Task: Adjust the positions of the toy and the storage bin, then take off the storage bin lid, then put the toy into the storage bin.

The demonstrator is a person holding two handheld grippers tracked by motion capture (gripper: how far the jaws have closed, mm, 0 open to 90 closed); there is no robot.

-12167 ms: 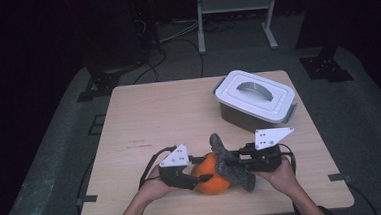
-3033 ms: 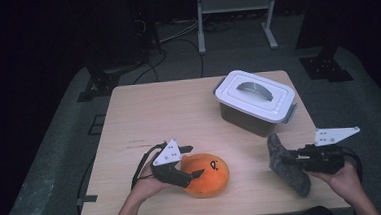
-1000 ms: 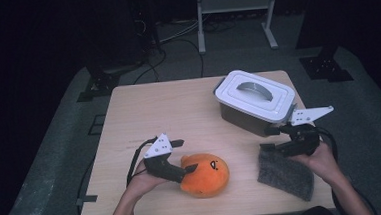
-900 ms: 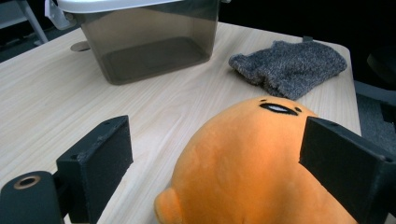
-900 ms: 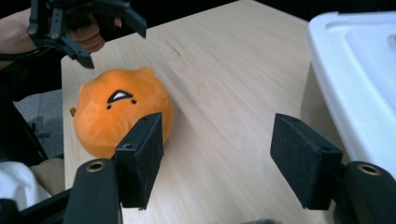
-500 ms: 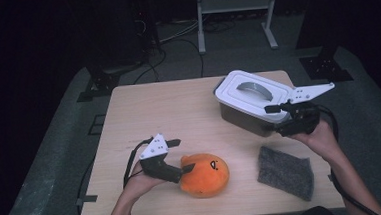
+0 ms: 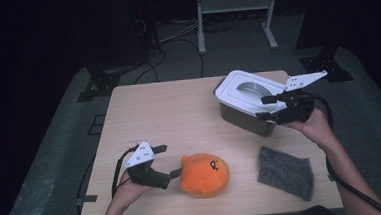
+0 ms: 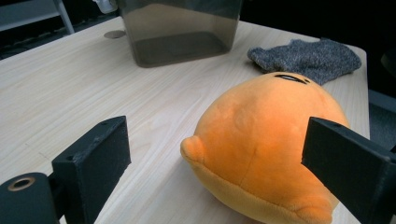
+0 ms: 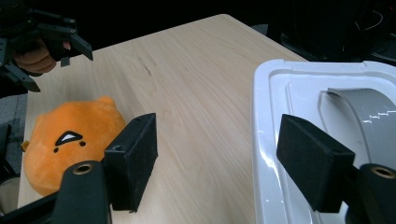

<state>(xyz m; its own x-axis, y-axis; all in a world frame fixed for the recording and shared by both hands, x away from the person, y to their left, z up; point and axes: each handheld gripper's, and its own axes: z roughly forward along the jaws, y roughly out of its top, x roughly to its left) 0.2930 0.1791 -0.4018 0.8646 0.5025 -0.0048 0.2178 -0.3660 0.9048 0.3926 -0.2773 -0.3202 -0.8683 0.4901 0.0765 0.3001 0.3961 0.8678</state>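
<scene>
— Wood first: what lies on the pale wooden table (image 7: pixel 179 113)?

— Biggest is the storage box (image 7: pixel 250 101) at the far right, smoky translucent walls under a white lid (image 9: pixel 299 121) with a grey handle (image 9: pixel 362 116) lying flat along its top. The lid is on the box.

— And the right gripper (image 7: pixel 267 108)?

— It hangs at the box's near right corner, over the lid's edge. In the right gripper view its jaws stand wide apart with nothing between them: one jaw over bare tabletop, the other over the white lid. I cannot tell whether that jaw touches the lid.

— Next in size?

— A grey knitted cloth (image 7: pixel 285 172) lies flat near the front right edge, in front of the box and well apart from it. To its left, near the front edge and about midway across, sits an orange plush toy (image 7: pixel 204 174) with a small black face on its upper right side.

— The left gripper (image 7: pixel 168 161)?

— Held low just left of the plush, pointing at it. In the left gripper view the jaws are spread wide. The toy's rounded body (image 8: pixel 266 144) sits ahead of them, toward the right-hand jaw, which overlaps it in that view. Contact cannot be judged, and nothing is clamped.
</scene>
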